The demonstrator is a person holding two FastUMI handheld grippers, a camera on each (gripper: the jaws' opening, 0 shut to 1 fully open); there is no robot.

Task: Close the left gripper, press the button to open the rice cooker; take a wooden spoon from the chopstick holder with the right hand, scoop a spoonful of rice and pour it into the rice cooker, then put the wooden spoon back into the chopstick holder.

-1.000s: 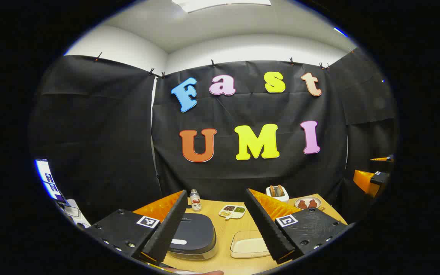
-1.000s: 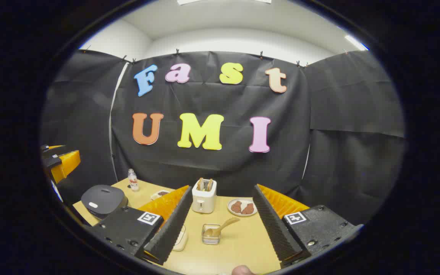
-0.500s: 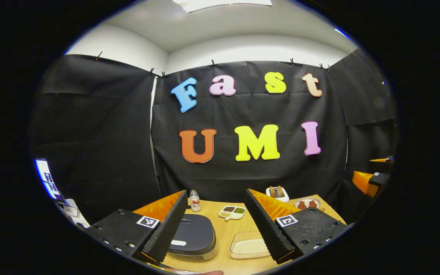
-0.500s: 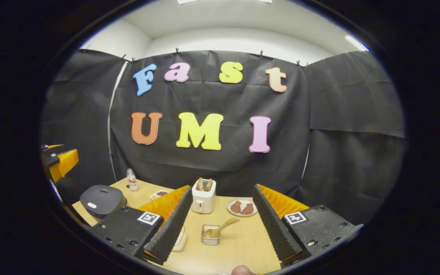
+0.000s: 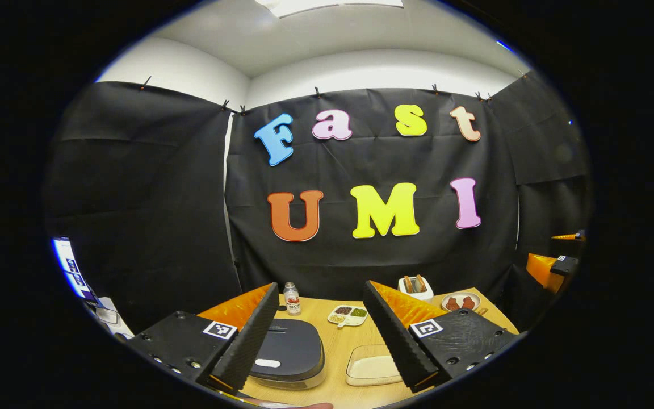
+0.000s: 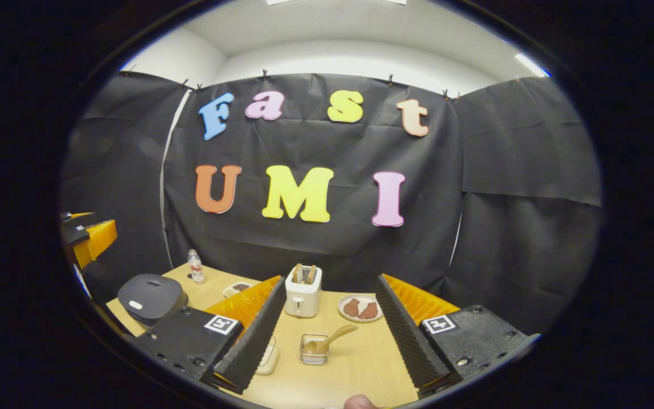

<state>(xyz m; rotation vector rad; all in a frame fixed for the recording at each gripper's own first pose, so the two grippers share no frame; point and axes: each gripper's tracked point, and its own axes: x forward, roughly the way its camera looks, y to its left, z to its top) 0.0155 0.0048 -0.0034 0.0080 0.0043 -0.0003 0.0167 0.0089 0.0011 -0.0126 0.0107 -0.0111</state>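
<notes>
Task at its very start, judging by the layout. Dark grey rounded rice cooker (image 5: 288, 351) sits on the light wooden desk (image 5: 335, 346) with its lid down, pale oblong button (image 5: 267, 363) on the near edge untouched. Left gripper (image 5: 320, 346) hangs above and short of the cooker, jaws spread wide with nothing between them, so the closing step is not done and the press is not done. Clear shallow rectangular tray of white rice (image 5: 371, 368) lies just right of the cooker, looks full and level. In the right gripper view, right gripper (image 6: 327, 341) also gapes empty, well above the desk; light wooden spoon (image 6: 328, 339) leans in the small clear square chopstick holder (image 6: 313, 351), bowl down, handle tilted up to the right, in front of the white toaster (image 6: 302, 295). Everything left: close, press, grab spoon, scoop, pour, return.
</notes>
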